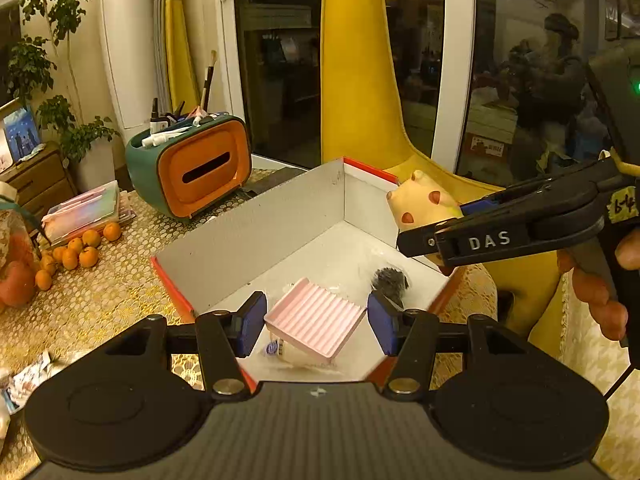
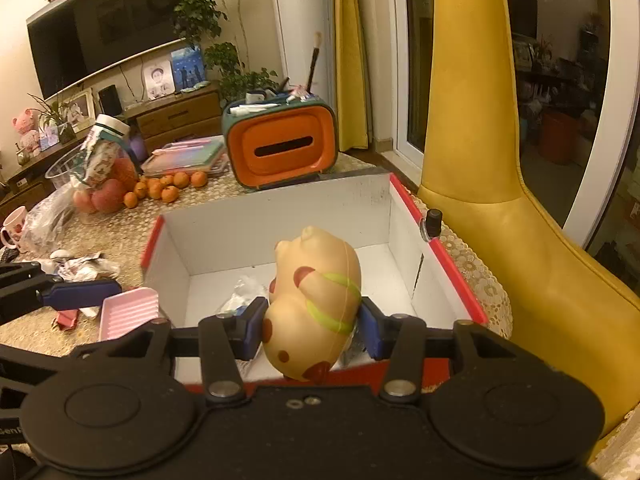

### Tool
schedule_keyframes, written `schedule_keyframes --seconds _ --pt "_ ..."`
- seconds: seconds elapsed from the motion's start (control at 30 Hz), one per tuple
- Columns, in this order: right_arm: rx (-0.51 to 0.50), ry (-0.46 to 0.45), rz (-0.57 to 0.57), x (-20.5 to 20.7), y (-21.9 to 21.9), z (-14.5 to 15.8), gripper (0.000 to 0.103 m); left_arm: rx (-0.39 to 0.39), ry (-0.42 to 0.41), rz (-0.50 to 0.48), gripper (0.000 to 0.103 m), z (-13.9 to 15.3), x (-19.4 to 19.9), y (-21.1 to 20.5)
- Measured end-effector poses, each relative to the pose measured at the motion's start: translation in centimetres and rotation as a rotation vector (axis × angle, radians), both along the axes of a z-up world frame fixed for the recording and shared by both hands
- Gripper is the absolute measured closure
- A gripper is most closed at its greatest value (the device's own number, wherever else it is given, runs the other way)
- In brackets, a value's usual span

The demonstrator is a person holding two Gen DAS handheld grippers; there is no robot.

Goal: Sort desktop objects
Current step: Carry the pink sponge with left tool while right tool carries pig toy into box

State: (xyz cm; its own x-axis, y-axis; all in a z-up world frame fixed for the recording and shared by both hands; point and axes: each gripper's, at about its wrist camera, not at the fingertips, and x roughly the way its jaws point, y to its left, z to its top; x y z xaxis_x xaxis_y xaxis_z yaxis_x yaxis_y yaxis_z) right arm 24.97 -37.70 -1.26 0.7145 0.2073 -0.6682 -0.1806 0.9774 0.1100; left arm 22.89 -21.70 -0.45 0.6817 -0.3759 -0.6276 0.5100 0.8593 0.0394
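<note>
My left gripper (image 1: 316, 322) is shut on a pink ribbed soap dish (image 1: 320, 316), held tilted over the near corner of a white box with a red rim (image 1: 256, 224). From the right wrist view the same dish (image 2: 128, 312) hangs just left of the box (image 2: 280, 220), one blue pad (image 2: 84, 292) above it. My right gripper (image 2: 312, 320) is shut on a yellow pig toy (image 2: 320, 296) with red spots and a green band, over the box's near edge. The toy (image 1: 420, 204) also shows at the box's right side. A black item in clear wrap (image 1: 390, 280) lies inside.
An orange and green tissue box (image 1: 200, 168) with pens on top stands behind the white box. Tangerines (image 1: 80, 248) and pink plastic cases (image 1: 84, 208) lie to the left. A yellow chair (image 2: 500, 200) rises on the right. A small black-capped bottle (image 2: 434, 220) sits by the box's right rim.
</note>
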Motion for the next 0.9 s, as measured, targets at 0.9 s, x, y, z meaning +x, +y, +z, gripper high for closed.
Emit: schedule_keyframes --seconds 0.9 --pt "-0.145 0.232 0.01 11.1 0.3 -5.7 0.056 0.13 0.204 0.022 0.048 -5.2 12.0 -3.8"
